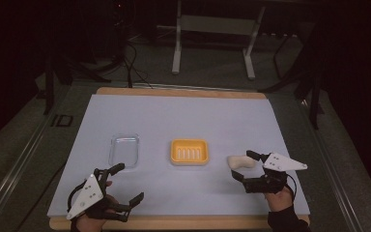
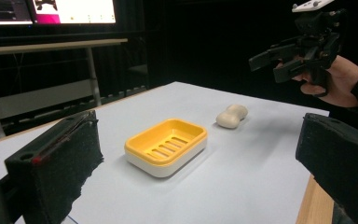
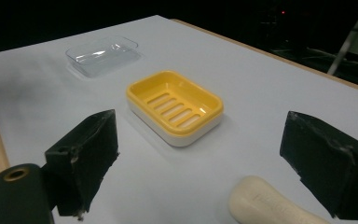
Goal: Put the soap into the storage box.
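From the high view the pale, waisted soap bar lies on the white worktop between the right hand-held gripper's released jaws, right of the yellow slotted plastic soap dish; the left gripper view shows the left hand-held gripper likewise spread and empty; the right gripper view suggests a light, hard, slippery bar, best pinched across its narrow waist.

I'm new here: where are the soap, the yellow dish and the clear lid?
soap (image 2: 231, 116), left gripper view, its middle.
yellow dish (image 3: 175, 106), right gripper view, slotted floor.
clear lid (image 1: 124, 150), high view, its centre.
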Motion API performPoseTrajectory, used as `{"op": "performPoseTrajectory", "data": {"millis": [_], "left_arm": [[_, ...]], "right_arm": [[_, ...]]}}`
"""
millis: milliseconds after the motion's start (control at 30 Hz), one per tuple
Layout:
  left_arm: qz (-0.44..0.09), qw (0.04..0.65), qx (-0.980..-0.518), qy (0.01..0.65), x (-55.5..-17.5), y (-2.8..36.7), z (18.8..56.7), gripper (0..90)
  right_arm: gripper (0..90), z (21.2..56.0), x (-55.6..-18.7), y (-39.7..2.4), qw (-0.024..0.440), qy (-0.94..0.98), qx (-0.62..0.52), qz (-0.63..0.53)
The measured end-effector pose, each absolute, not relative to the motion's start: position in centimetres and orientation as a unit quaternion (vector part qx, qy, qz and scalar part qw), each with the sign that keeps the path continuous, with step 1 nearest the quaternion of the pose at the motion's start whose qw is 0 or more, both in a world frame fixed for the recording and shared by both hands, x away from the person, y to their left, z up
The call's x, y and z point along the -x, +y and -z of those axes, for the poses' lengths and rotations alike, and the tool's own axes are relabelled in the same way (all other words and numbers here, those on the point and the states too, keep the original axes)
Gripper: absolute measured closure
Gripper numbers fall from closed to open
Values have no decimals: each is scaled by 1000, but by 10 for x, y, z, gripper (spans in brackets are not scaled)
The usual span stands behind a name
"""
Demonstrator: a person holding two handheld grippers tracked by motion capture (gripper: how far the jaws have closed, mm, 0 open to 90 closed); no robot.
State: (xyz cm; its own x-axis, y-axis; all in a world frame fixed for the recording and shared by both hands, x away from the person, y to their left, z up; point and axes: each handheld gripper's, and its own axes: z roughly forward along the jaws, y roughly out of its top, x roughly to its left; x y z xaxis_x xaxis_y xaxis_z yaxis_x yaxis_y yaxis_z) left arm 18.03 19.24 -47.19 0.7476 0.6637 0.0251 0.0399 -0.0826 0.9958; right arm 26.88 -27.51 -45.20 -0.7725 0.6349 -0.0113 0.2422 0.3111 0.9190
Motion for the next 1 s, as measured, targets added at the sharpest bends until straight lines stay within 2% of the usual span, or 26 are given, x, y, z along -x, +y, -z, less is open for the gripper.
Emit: {"op": "performPoseTrajectory", "data": {"millis": [600,700,967,1000], "left_arm": [[-246,625,-696,254,-180,193,471,3],[-247,624,-697,253,-180,193,472,3],[-250,622,-698,253,-180,194,471,3],[-250,621,-698,254,-180,194,472,3]], "right_arm": [[111,455,-275,-274,163,798,-273,-512],[111,450,-277,-274,140,809,-254,-512],[111,440,-281,-275,122,844,-215,-476],[111,440,-283,-275,109,858,-204,-458]]}}
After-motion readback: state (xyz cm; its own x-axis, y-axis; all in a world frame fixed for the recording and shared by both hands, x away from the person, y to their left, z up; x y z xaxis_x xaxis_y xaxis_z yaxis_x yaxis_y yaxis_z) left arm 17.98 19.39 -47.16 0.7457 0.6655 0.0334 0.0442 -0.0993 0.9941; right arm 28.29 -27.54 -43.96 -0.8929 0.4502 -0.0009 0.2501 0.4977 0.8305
